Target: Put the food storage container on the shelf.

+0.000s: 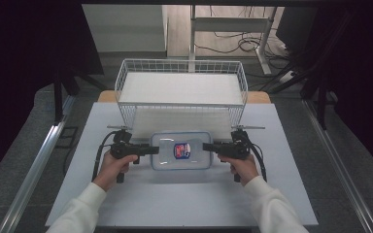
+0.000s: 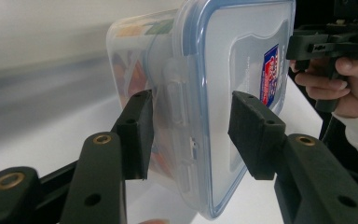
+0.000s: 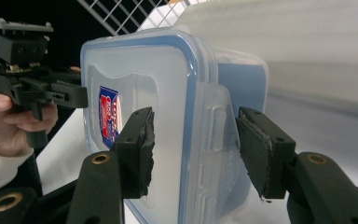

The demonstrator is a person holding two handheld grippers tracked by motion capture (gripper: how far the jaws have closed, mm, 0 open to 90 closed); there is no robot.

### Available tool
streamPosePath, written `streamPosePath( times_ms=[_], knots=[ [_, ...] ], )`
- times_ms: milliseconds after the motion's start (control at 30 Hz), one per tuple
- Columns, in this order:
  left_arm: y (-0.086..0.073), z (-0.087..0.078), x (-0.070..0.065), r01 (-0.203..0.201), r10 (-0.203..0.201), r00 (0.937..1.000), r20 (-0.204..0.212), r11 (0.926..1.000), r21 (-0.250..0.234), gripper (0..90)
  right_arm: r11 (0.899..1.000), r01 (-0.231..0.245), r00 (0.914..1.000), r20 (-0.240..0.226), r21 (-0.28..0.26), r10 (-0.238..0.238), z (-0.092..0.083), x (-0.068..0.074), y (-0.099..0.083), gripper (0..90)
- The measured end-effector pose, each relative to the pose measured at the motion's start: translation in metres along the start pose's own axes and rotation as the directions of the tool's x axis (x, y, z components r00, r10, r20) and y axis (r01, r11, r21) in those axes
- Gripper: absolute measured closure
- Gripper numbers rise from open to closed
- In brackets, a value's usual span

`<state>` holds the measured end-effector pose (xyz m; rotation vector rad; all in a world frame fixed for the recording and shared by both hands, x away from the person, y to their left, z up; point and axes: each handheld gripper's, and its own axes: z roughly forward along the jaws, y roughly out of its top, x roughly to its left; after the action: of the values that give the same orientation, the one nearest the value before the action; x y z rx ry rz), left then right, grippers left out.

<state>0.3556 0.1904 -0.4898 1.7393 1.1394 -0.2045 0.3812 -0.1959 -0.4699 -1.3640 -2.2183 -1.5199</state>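
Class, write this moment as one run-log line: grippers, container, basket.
left gripper: straddling container end | right gripper: straddling opposite end | container: lidded, on table | basket: behind

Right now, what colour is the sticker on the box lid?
Red and blue sticker, clearest in the high view.

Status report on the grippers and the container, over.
Left gripper and right gripper at opposite ends of the lidded container, fingers straddling the latches, gaps visible. Container on the table. Wire basket behind, nothing between.

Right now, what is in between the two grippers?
The clear plastic box with a blue-rimmed lid sits between the left gripper and the right gripper, one at each end, seen in the high view.
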Motion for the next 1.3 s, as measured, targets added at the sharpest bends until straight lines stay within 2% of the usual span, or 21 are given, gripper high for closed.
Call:
streamPosePath(
  times_ms=[67,233,433,500,600,667,800,933,1000,1100,1167,1200,1300],
  knots=[
    [0.006,0.004,0.009,0.007,-0.007,1.0,0.002,1.0,-0.001,50.9,1.0,0.008,0.9999,0.013,-0.006,-0.008,0.007,-0.005,0.01,47.3],
    [0.015,0.009,0.021,0.008,-0.008,1.0,-0.005,0.9999,-0.013,50.4,1.0,0.001,0.9998,0.02,-0.018,0.0,0.017,-0.013,0.02,47.2],
    [0.02,0.013,0.027,0.015,-0.016,0.9999,-0.006,0.9997,-0.02,50.4,0.999,-0.028,0.9995,0.015,-0.041,0.029,0.025,-0.023,0.022,47.0],
    [0.022,0.018,0.03,0.03,-0.03,0.9995,-0.008,0.9991,-0.03,50.5,0.998,-0.031,0.9993,0.017,-0.059,0.032,0.027,-0.027,0.023,46.9],
    [0.025,0.02,0.032,0.032,-0.032,0.9994,-0.01,0.9986,-0.043,50.8,0.997,-0.038,0.999,0.021,-0.073,0.04,0.029,-0.032,0.024,46.8],
    [0.026,0.021,0.034,0.027,-0.027,0.9995,-0.017,0.999,-0.036,50.7,0.996,-0.044,0.9987,0.023,-0.076,0.046,0.03,-0.034,0.025,46.6],
    [0.028,0.023,0.038,0.039,-0.039,0.9992,-0.004,0.9984,-0.04,50.9,0.995,-0.058,0.9978,0.028,-0.077,0.06,0.033,-0.037,0.027,46.2],
    [0.028,0.025,0.04,0.06,-0.06,0.9982,-0.002,0.9969,-0.051,50.3,0.995,-0.056,0.9967,0.053,-0.086,0.061,0.036,-0.036,0.026,43.9],
    [0.028,0.027,0.041,0.076,-0.076,0.9971,-0.006,0.9949,-0.066,49.7,0.994,-0.057,0.9936,0.092,-0.093,0.066,0.04,-0.033,0.025,41.4],
    [0.028,0.028,0.042,0.081,-0.081,0.9967,-0.002,0.9944,-0.068,49.5,0.993,-0.064,0.9915,0.106,-0.099,0.075,0.041,-0.032,0.025,40.7],
    [0.027,0.028,0.042,0.083,-0.083,0.9965,-0.006,0.9943,-0.067,48.4,0.993,-0.052,0.9881,0.139,-0.107,0.066,0.044,-0.029,0.025,39.1],
    [0.027,0.029,0.042,0.082,-0.083,0.9965,-0.01,0.9945,-0.065,48.4,0.993,-0.052,0.9881,0.139,-0.107,0.066,0.044,-0.029,0.025,39.1],
    [0.027,0.031,0.043,0.084,-0.086,0.9959,-0.028,0.9949,-0.055,46.0,0.991,-0.076,0.9832,0.157,-0.112,0.094,0.046,-0.03,0.024,37.8]
  ],
)
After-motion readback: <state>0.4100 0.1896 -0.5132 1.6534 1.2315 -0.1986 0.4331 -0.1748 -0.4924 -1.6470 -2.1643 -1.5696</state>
